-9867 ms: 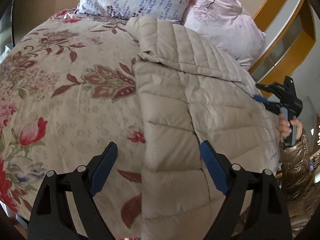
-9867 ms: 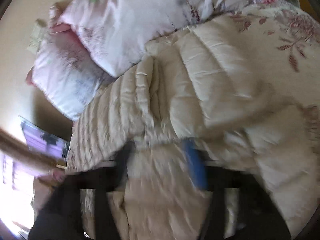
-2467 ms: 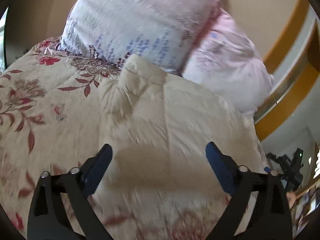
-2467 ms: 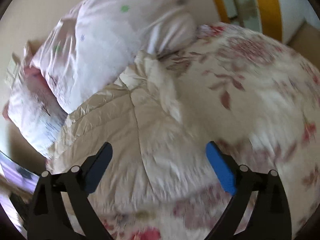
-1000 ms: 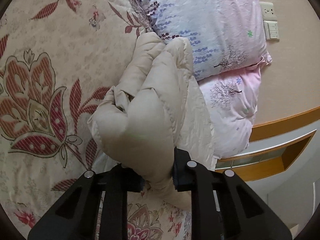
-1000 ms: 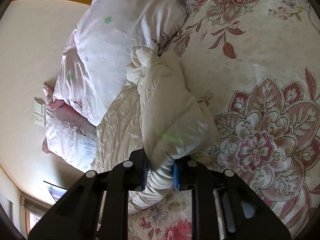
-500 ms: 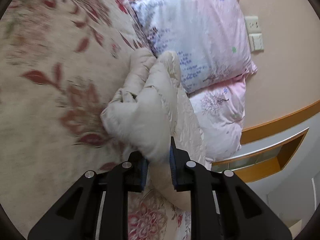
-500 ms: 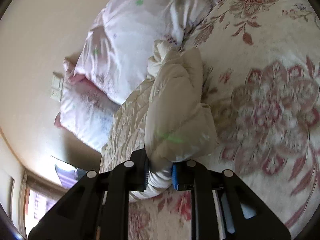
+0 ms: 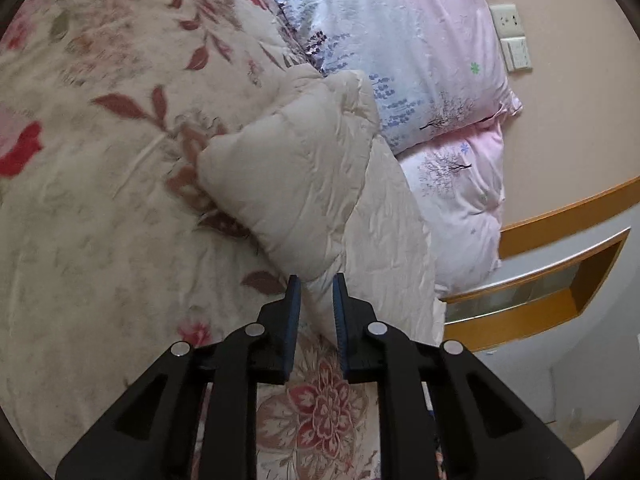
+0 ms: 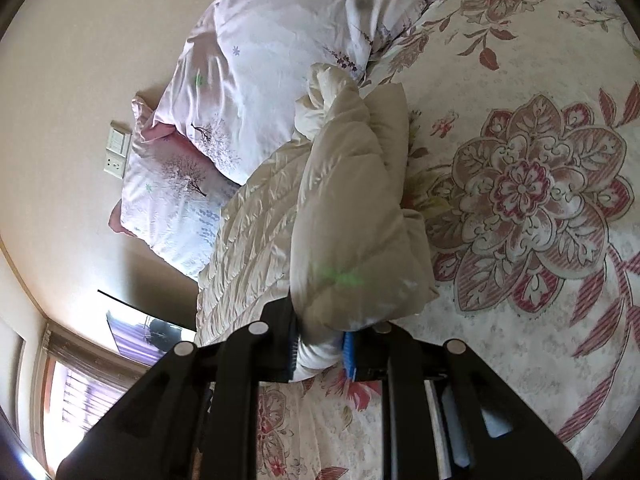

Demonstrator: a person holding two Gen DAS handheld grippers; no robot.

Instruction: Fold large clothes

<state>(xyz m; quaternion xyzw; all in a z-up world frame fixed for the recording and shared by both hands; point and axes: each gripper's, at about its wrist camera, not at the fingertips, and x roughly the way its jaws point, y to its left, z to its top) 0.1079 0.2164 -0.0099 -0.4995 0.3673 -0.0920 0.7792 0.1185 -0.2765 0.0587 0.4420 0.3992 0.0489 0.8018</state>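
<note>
The bed (image 9: 100, 220) is covered by a cream quilt (image 10: 520, 200) printed with red and pink flowers and dark red leaves; the cloth is lightly creased. At its head end two pillows lie stacked against the beige wall: a white pillow (image 9: 400, 48) with blue and purple sprigs on top, and a pink pillow (image 9: 460, 200) with a tree print under it. A beige quilted down jacket (image 9: 304, 184) lies on the quilt, its far end touching the white pillow. Part of the jacket is flat on the bed, and a thick folded part of it is raised above that flat layer.
</note>
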